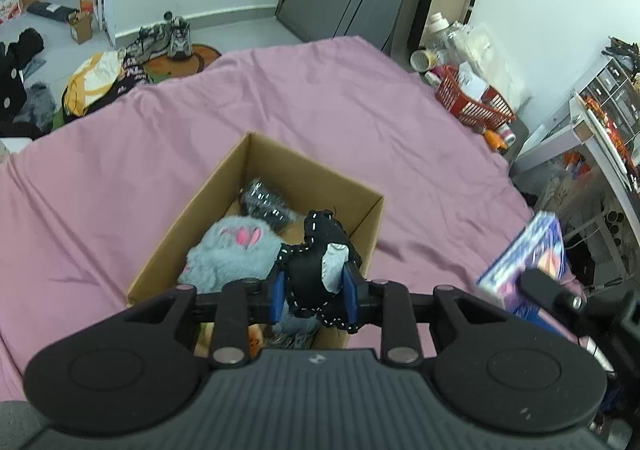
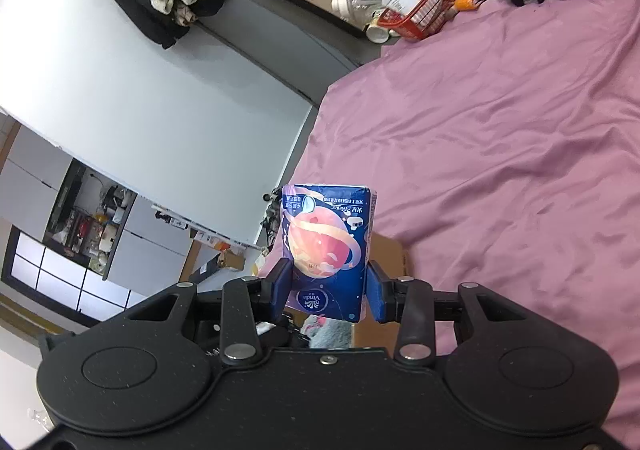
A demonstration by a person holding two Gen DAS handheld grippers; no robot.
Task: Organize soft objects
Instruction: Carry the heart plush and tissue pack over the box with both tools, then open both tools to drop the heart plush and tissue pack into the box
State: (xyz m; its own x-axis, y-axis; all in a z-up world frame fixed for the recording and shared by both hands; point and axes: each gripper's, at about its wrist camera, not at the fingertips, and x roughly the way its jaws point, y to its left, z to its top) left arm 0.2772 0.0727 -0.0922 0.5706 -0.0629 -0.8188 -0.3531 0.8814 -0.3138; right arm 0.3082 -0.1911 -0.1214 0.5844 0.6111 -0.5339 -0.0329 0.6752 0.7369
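My left gripper [image 1: 314, 292] is shut on a black soft toy with white stitching [image 1: 316, 270] and holds it above the open cardboard box [image 1: 276, 158] on the pink bed. In the box lie a grey fluffy toy with pink marks [image 1: 232, 254] and a dark sparkly item [image 1: 266, 206]. My right gripper [image 2: 328, 292] is shut on a blue tissue pack with a planet print [image 2: 326, 250], held up beside the box; the pack also shows in the left wrist view [image 1: 524, 270]. A corner of the box [image 2: 388, 254] lies behind the pack.
The pink bedsheet [image 1: 320, 98] spreads around the box. A red basket [image 1: 472, 98] with bottles stands past the bed's far right corner. Shoes and clothes [image 1: 100, 78] lie on the floor at the left. Shelves [image 1: 600, 118] stand at the right.
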